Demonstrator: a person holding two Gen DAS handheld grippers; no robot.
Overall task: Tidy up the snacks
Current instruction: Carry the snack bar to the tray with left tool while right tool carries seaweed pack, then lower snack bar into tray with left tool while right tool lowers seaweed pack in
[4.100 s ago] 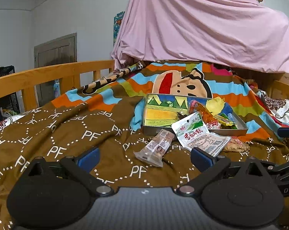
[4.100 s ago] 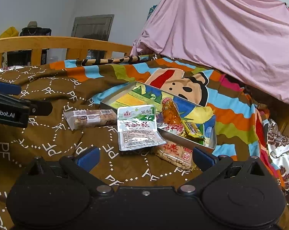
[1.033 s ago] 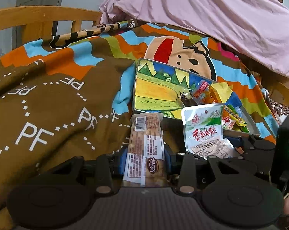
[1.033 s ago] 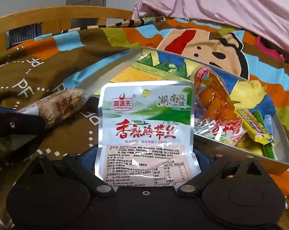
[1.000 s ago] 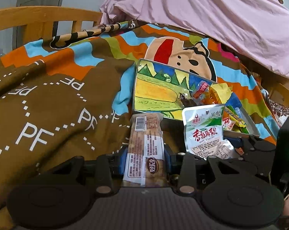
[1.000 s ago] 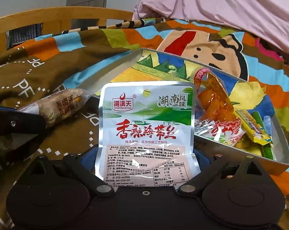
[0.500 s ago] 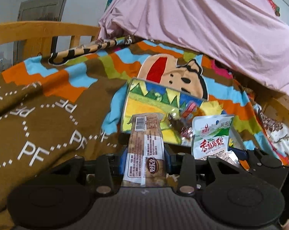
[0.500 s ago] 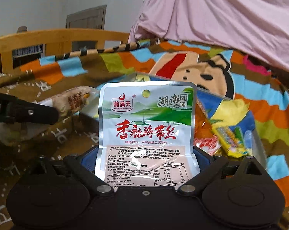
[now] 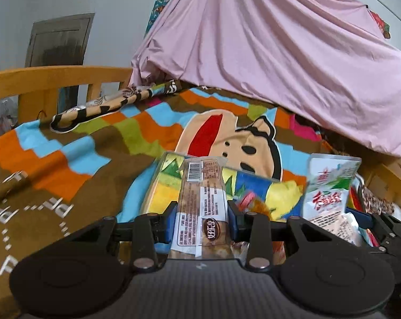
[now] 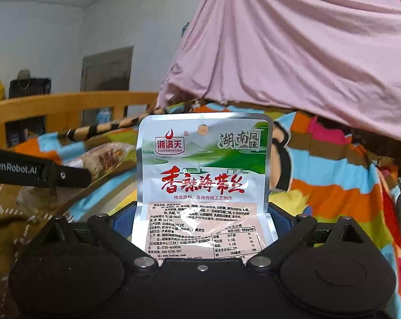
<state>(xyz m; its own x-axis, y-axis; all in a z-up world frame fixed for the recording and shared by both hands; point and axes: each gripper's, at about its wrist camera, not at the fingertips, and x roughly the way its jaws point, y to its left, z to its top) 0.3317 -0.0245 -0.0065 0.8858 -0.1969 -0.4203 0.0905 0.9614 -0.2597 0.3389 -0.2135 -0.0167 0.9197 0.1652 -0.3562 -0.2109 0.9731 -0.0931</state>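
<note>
My left gripper (image 9: 201, 219) is shut on a long clear-wrapped brown pastry bar (image 9: 201, 202), held up above the bed. Behind it lies the shallow tin box (image 9: 160, 186) with a colourful picture bottom and several snacks at its right end. My right gripper (image 10: 201, 219) is shut on a white and green seaweed snack pouch (image 10: 203, 175), standing upright between the blue pads. That pouch (image 9: 330, 191) also shows at the right of the left wrist view. The pastry bar (image 10: 105, 159) and a black finger of the left gripper appear at the left of the right wrist view.
A brown and striped cartoon blanket (image 9: 75, 159) covers the bed. A wooden bed rail (image 9: 54, 79) runs along the left. A pink sheet (image 9: 280, 66) drapes over something at the back. A grey door (image 9: 59, 40) is in the far wall.
Both grippers have risen off the blanket with their packets still held. The tin box and blanket sit lower in both views, and more wall and pink sheet show.
</note>
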